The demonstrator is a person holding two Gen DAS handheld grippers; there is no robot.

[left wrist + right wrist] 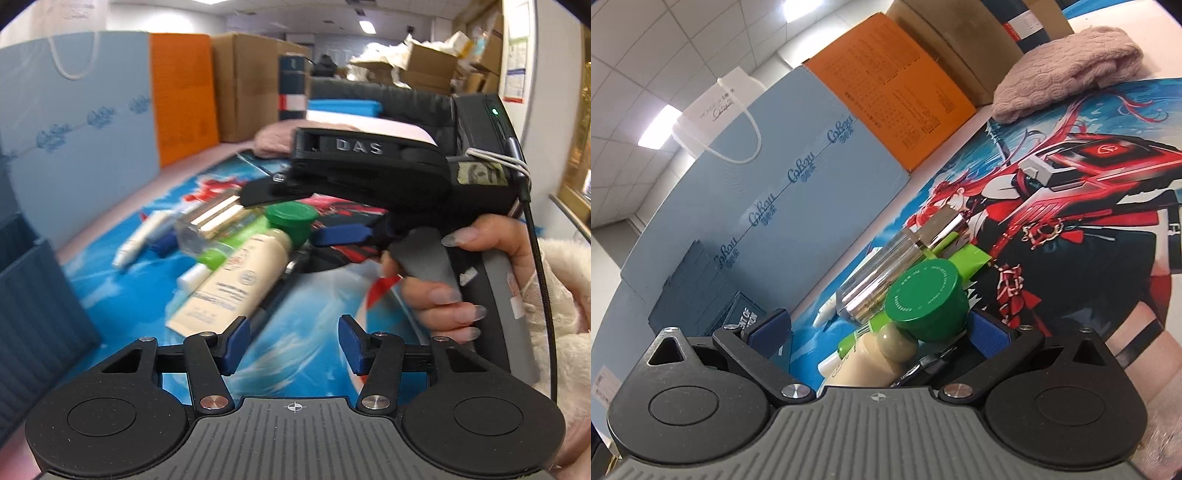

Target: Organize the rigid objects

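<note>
Tabletop (1145, 74) is covered by a printed anime-figure mat (1071, 206); along its far edge stand a light blue paper bag (798, 177), an orange carton (905, 92) and brown cardboard boxes (243, 85), with a dark blue crate (33, 314) at the near left and a pink knitted cloth (1067, 62) further back. The task's things lie in a loose heap mid-mat: a cream tube (225, 280), a clear bottle with a metallic cap (897, 258), a green-lidded jar (927, 299), a green tube (229, 243) and a small white tube (142, 236). I read the step as the approach to a first pick, nothing lifted yet. Right gripper (875, 332): fingers wide apart, straddling the jar and the cream tube's cap, pads not pressing. Left gripper (291, 343): fingers half apart over bare mat, nothing between them, just short of the cream tube's crimped end. Next move, in my judgement: settle on one item, probably the jar, centre it and close. Risk: neighbours touching it may be dragged along.
</note>
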